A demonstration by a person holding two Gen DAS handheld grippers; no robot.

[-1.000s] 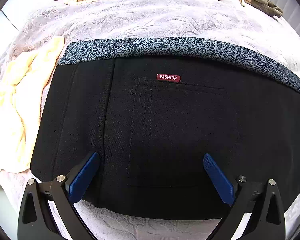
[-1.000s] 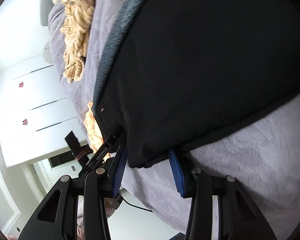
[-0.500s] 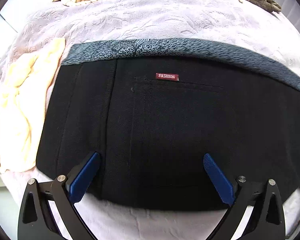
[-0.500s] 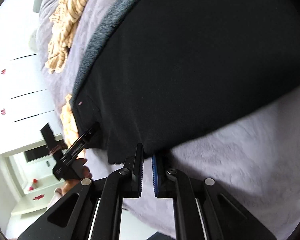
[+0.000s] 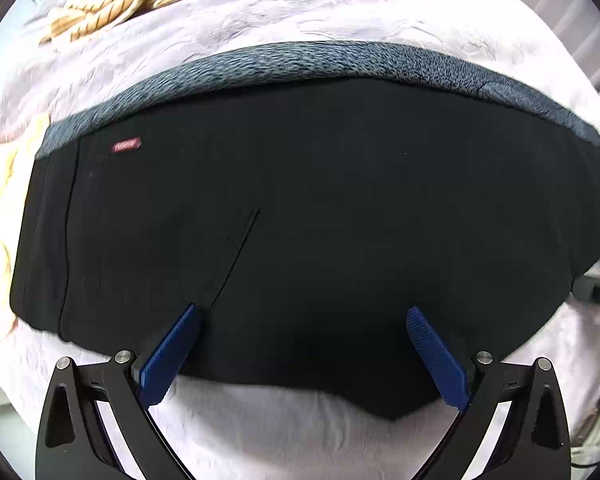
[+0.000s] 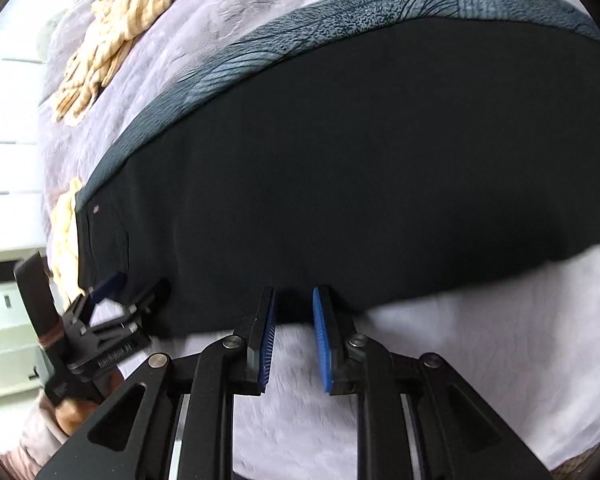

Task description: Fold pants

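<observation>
Two grippers over black pants [image 5: 320, 220] on lilac blanket [image 5: 260, 432], left gripper [image 5: 300, 320] spread wide, right gripper [image 6: 294, 300] parting, seemingly empty.

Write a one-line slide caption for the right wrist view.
Right gripper, jaws opening, nothing between them, at the edge of black pants on a lilac blanket.

The black pants [image 5: 320, 220] lay flat across a pale lilac bed [image 5: 260, 12], folded into a broad dark band. Their patterned grey-blue waistband [image 5: 308, 60] ran along the far edge, and a small red label [image 5: 127, 145] sat just below it near the left end. The near edge was uneven, dipping to a point toward the right. A seam line ran diagonally across the middle.
</observation>
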